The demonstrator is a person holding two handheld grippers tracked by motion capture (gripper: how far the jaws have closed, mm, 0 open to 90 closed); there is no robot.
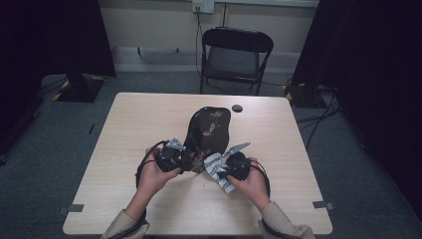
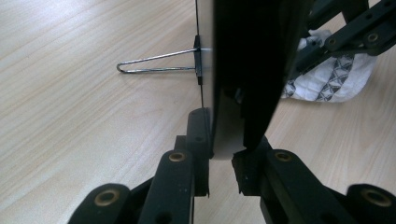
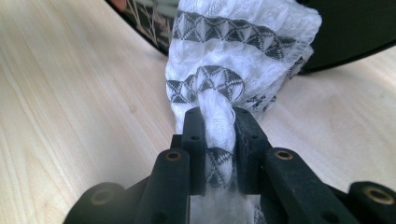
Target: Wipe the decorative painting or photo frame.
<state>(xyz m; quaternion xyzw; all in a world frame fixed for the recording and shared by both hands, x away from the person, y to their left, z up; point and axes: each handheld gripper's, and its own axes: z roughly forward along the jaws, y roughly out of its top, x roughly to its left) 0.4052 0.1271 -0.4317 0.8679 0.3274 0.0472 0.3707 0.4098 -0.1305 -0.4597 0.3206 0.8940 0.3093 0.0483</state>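
Pale wood made up the table (image 1: 124,164), which spread across the middle of the high view, with a black chair (image 1: 236,55) behind its far edge at upper centre. On the table, just right of centre, stood a dark, rounded panel (image 1: 209,132) with a faint floral print, its lower end reaching down between the two hands. In the left gripper view it rose edge-on through the upper middle of the frame, and a thin wire leg (image 2: 156,64) stuck out from it to the left, lying on the wood. The left gripper (image 1: 174,158) sat at the panel's lower left edge; its jaws were clamped on that edge. A white cloth (image 1: 219,172) with grey diamond bands lay just beside the panel's lower right, touching it. The right gripper (image 1: 230,172) had its jaws pinched tight on a bunched fold of the cloth (image 3: 219,116), near the bottom centre of the right gripper view. A small dark disc (image 1: 237,108) lay near the panel's top right.
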